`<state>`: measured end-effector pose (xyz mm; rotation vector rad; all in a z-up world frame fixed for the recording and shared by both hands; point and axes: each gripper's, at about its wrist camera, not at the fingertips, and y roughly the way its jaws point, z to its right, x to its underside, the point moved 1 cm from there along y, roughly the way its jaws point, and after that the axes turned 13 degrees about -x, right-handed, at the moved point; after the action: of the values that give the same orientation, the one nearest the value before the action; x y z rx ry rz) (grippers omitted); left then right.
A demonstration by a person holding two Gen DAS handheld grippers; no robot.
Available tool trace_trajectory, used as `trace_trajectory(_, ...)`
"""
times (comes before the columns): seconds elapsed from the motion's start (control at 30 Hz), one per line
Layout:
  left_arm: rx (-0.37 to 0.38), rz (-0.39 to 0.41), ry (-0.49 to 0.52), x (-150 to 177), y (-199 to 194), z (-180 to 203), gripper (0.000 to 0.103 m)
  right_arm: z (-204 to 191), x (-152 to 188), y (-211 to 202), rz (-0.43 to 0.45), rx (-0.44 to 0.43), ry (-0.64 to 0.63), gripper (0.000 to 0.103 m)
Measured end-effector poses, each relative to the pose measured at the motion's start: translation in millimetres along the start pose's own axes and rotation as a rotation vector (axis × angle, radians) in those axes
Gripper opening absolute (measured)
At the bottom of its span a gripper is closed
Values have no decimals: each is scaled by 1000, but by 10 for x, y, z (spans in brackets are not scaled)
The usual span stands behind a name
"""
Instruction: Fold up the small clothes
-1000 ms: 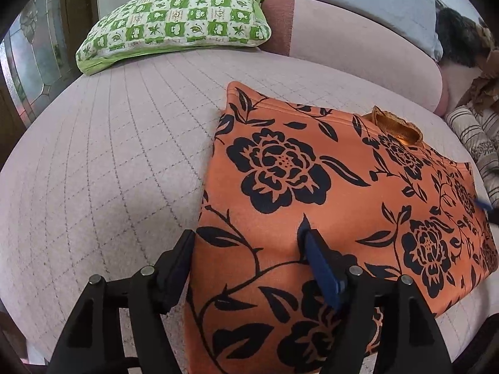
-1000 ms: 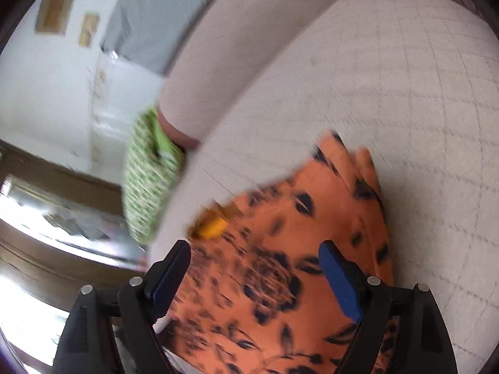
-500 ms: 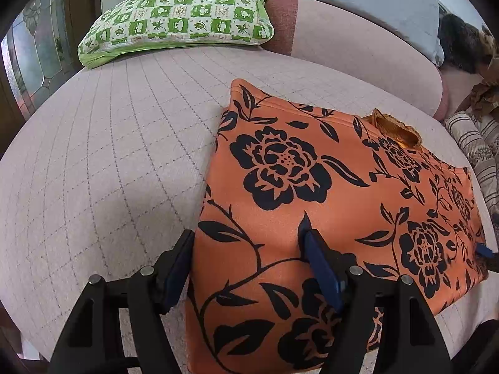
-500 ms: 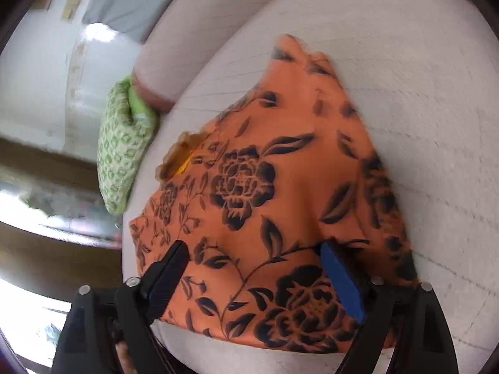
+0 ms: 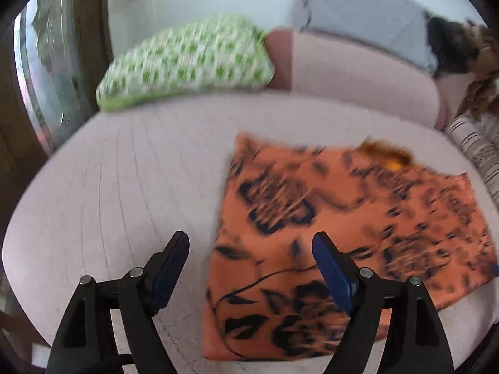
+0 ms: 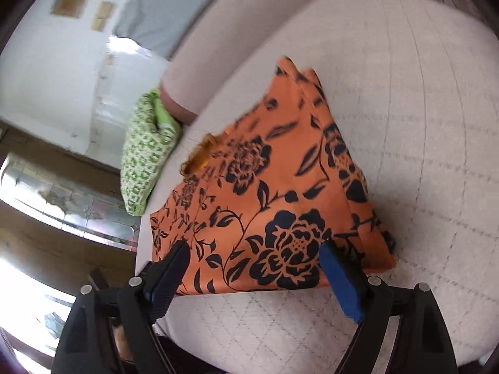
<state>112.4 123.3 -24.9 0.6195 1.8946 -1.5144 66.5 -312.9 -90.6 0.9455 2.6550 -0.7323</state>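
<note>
Currently, the orange floral garment (image 5: 327, 233) lies flat and already folded on the quilted pink bed (image 5: 124, 187), near its front edge, right of the green checked pillow (image 5: 187, 62). Your left gripper (image 5: 251, 246) hovers at the garment's near left edge; its jaws are opening and hold nothing. Your right gripper (image 6: 252, 258) stands wide and empty above the near edge of the garment (image 6: 265, 202). For the next fold, lower both grippers to matching corners, pinch every layer together, then lift evenly so the stack does not slide apart. No brand, label or legible writing is visible; both views are partly blurred.
</note>
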Motion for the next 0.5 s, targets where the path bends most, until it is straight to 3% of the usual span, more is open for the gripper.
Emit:
trace_trajectory(0.07, 33, 36, 16, -16, -152, 116, 82, 183, 31, -37, -1, 5, 69, 87)
trace_trajectory(0.13, 72, 22, 44, 31, -169, 278, 82, 164, 4, -74, 18, -19, 85, 87)
trace_trajectory(0.2, 92, -44, 104, 145, -38, 490, 82, 37, -20, -208, 52, -27, 43, 87)
trace_trajectory(0.27, 54, -147, 159, 297, 187, 669, 82, -110, -97, -231, 62, -43, -9, 87)
trace_trajectory(0.4, 26, -127, 119, 367, 211, 700, 83, -328, -526, -163, 21, -106, -88, 87)
trace_trajectory(0.5, 35, -122, 123, 371, 215, 699, 84, -313, -1040, 184, -22, -175, -63, 87)
